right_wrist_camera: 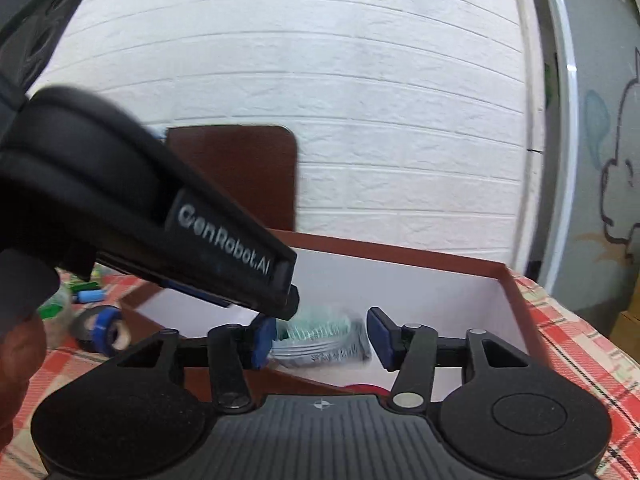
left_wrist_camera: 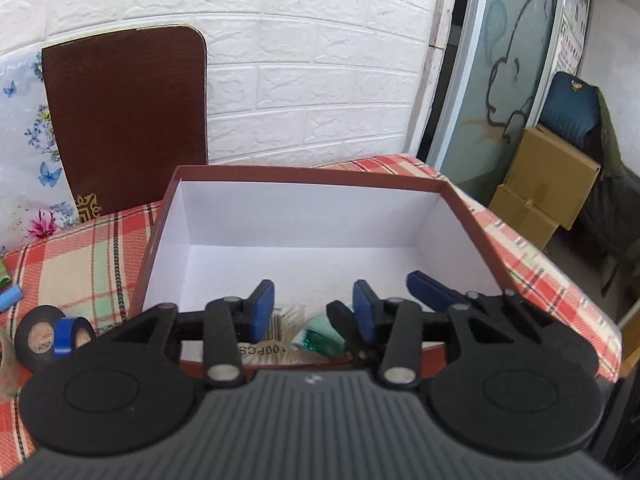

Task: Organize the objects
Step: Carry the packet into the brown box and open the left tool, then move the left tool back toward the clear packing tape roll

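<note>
**Mia:** What were the fingers doing?

**Ben:** The left gripper [left_wrist_camera: 310, 312] had its blue pads apart, with nothing pinched. The right gripper [right_wrist_camera: 322, 338] was the same, wide apart and holding nothing. Both hung over the near edge of the red box [left_wrist_camera: 312, 174].

**Mia:** Where was the stuff?

**Ben:** A clear packet of green bits [right_wrist_camera: 320, 336] lay inside the box, by the near wall. It sat behind the right gripper's gap, but the pads did not touch it. A packet marked 100PCS [left_wrist_camera: 280, 332] lay next to it.

**Mia:** So which step was it?

**Ben:** I think those packets were already put away. Next would be getting more things.

**Mia:** Like what?

**Ben:** The black tape roll [left_wrist_camera: 38, 338] and blue tape roll [left_wrist_camera: 70, 336] waited on the checked cloth [left_wrist_camera: 80, 264], left of the box. A blue tube [left_wrist_camera: 9, 298] lay farther left.

**Mia:** Anything in the way?

**Ben:** The two grippers were very close. The left one crossed in front of the right camera, so they could bump. The box wall stood between them and the tape too.
</note>
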Demonstrator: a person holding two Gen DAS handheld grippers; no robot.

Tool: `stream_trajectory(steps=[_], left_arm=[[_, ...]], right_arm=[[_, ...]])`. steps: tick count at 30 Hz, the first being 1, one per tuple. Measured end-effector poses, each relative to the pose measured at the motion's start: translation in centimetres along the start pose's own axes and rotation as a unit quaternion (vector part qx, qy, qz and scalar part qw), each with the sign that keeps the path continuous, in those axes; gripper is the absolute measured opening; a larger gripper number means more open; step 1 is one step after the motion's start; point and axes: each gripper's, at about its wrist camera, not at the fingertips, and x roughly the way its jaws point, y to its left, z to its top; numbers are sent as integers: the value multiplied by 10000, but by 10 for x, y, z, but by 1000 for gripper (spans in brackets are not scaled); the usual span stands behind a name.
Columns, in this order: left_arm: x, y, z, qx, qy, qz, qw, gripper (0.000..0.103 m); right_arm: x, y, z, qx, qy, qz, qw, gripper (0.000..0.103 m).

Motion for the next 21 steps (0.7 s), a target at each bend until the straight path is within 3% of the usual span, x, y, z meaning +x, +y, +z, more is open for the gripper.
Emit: stream_trajectory(steps=[4, 9, 21], left_arm=[[-10, -3, -3, 259, -133, 331, 9990, 59], [-32, -2, -6, 285, -231, 688, 9970, 59], [-83, 48, -43, -94, -316, 1420, 9893, 66]], right_arm=[[-3, -5, -7, 170, -8, 16, 9999, 60], [-15, 8, -7, 121, -185, 28, 9998, 62], [-53, 50, -10, 87, -362, 404, 9985, 66]])
